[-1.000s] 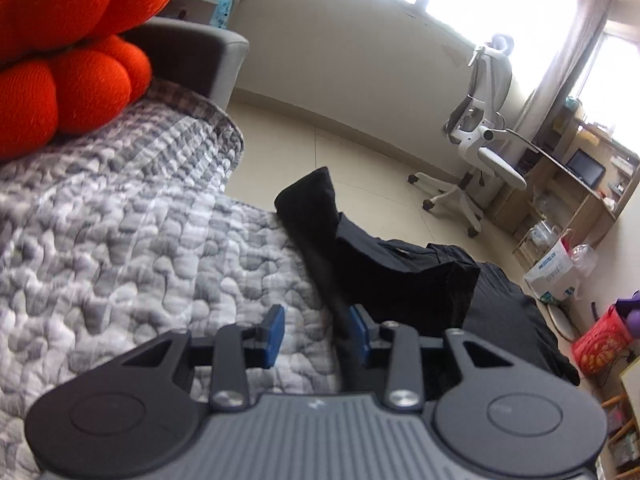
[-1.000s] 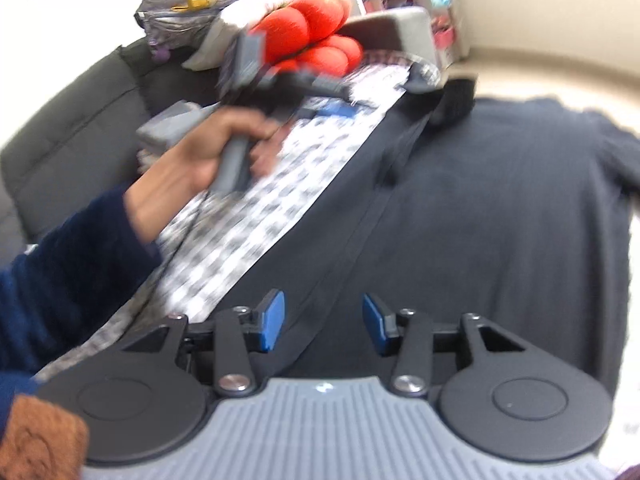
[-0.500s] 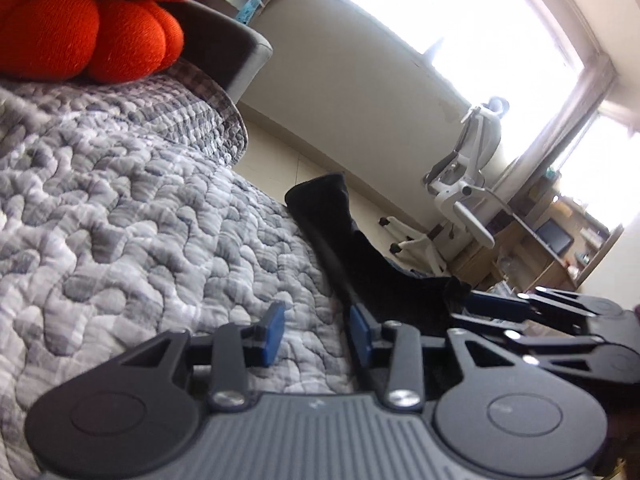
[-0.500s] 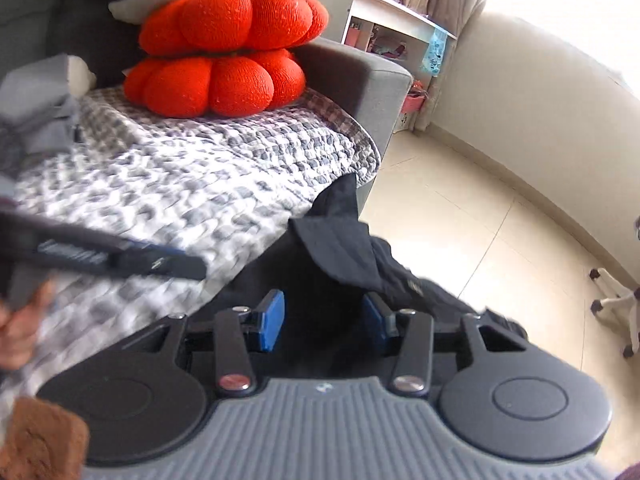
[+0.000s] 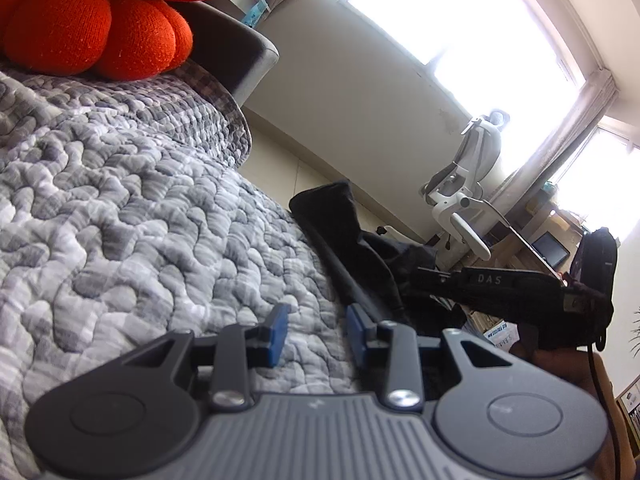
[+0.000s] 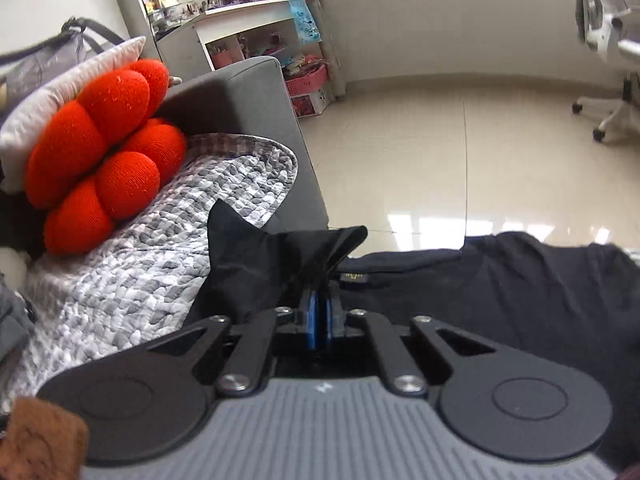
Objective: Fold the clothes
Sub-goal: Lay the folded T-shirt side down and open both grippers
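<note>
A black shirt lies spread over the front of the grey quilted sofa cover. My right gripper is shut on a bunch of its cloth near the collar, and a sleeve stands up in a peak just ahead of the pads. In the left wrist view my left gripper hovers low over the quilt, open, with only quilt between its blue pads. The shirt's folded edge runs along beside the right-hand pad. The right gripper shows there as a dark bar over the shirt.
A red knotted cushion rests on the quilt against the grey sofa arm. A white office chair and a desk stand by the window. Shelves line the far wall, with pale tiled floor between.
My right gripper swung across the shirt toward the sleeve end and closed on the black cloth. My left gripper dropped lower over the quilt and rolled a little, jaws unchanged.
</note>
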The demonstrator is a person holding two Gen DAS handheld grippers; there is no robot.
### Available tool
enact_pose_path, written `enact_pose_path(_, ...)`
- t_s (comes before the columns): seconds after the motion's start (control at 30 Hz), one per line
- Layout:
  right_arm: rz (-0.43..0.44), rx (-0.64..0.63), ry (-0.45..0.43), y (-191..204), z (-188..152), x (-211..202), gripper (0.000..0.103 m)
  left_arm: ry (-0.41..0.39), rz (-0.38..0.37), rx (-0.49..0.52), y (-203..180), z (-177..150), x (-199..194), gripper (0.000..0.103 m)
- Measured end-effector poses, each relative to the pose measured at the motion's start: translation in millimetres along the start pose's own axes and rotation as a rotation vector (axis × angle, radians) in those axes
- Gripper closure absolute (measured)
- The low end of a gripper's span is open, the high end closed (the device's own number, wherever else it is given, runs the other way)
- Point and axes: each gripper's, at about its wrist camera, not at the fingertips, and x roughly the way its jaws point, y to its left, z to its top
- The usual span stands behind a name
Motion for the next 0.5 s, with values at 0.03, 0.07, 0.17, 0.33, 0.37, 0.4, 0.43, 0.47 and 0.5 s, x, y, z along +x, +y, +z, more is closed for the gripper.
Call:
enact_pose_path(0.03, -0.014, 0.002, -0.012, -1.5, -1.2, -5.0, 0.098, 0.000, 0.000, 0.000, 0.1, 0.0, 0.1, 0.069)
enact_pose_path(0.07, -0.023, 0.005, -0.023, -2.8, -1.7, -8.8, 0.098, 0.000, 0.000, -0.001, 0.0, -0.1, 0.1, 0.069)
enact_pose_path(0.17, -0.022, 0.021, -0.042, -5.2, 1.6, -12.2, 0.098, 0.000, 0.001, -0.001, -0.1, -0.1, 0.3, 0.069)
enact_pose_path(0.33, -0.027, 0.010, -0.049, -7.9, 1.3, -10.2, 0.098, -0.001, 0.001, -0.001, 0.4, 0.0, 0.4, 0.069)
enact_pose_path(0.37, -0.032, 0.012, -0.060, -9.2, 1.0, -11.4, 0.098, -0.001, 0.001, -0.001, 0.6, 0.1, 0.4, 0.069)
enact_pose_path(0.4, -0.035, 0.016, -0.073, -10.1, 1.1, -14.0, 0.099, -0.002, 0.001, -0.001, 0.7, 0.3, 0.5, 0.069)
enact_pose_path(0.43, -0.037, 0.024, -0.087, -11.6, 1.3, -17.0, 0.099, -0.002, 0.000, -0.002, 0.9, 0.4, 0.5, 0.069)
enact_pose_path(0.47, -0.037, 0.043, -0.103, -14.0, 1.7, -20.8, 0.099, -0.003, 0.000, -0.002, 1.1, 0.6, 0.5, 0.069)
enact_pose_path(0.5, -0.040, 0.061, -0.116, -16.0, 2.4, -24.6, 0.099, -0.003, 0.000, -0.002, 1.2, 0.7, 0.5, 0.069)
